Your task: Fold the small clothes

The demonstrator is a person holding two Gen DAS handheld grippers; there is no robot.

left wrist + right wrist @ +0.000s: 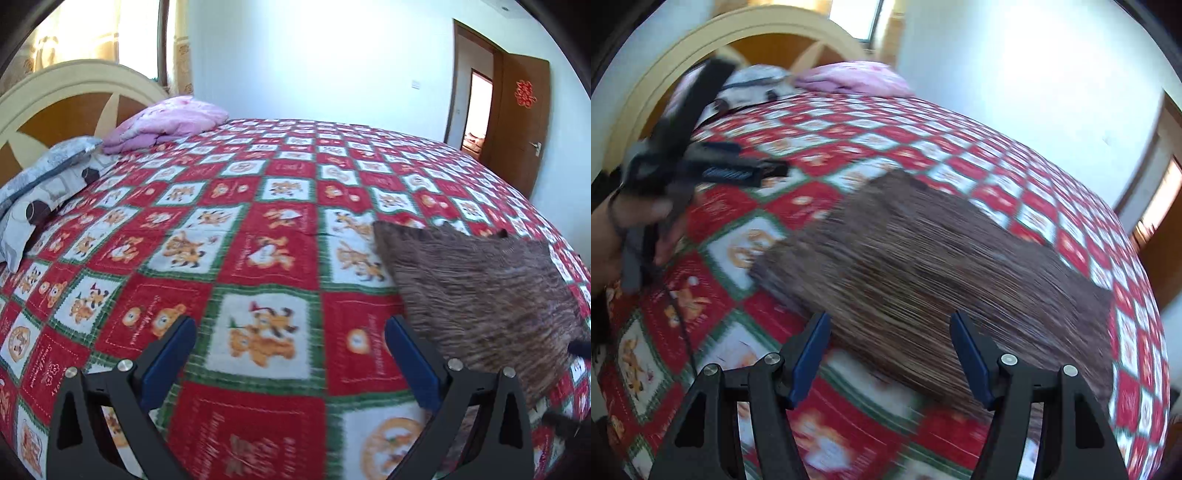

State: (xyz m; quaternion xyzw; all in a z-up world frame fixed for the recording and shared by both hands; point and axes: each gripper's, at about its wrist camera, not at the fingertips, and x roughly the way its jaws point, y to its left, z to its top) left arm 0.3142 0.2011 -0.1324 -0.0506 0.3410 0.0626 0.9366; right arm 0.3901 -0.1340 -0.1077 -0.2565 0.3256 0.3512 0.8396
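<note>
A brown striped garment (923,273) lies flat on the bed, folded into a rough rectangle. It also shows in the left wrist view (480,291) at the right. My left gripper (288,336) is open and empty over the bedspread, left of the garment. My right gripper (890,332) is open and empty just above the garment's near edge. The left gripper, held in a hand, shows blurred at the left of the right wrist view (701,166). Both views are motion-blurred.
The bed carries a red, white and green cartoon-patterned bedspread (258,221). A grey patterned pillow (37,192) and a pink folded blanket (166,122) lie by the cream headboard (74,96). A brown door (517,122) stands open at the right.
</note>
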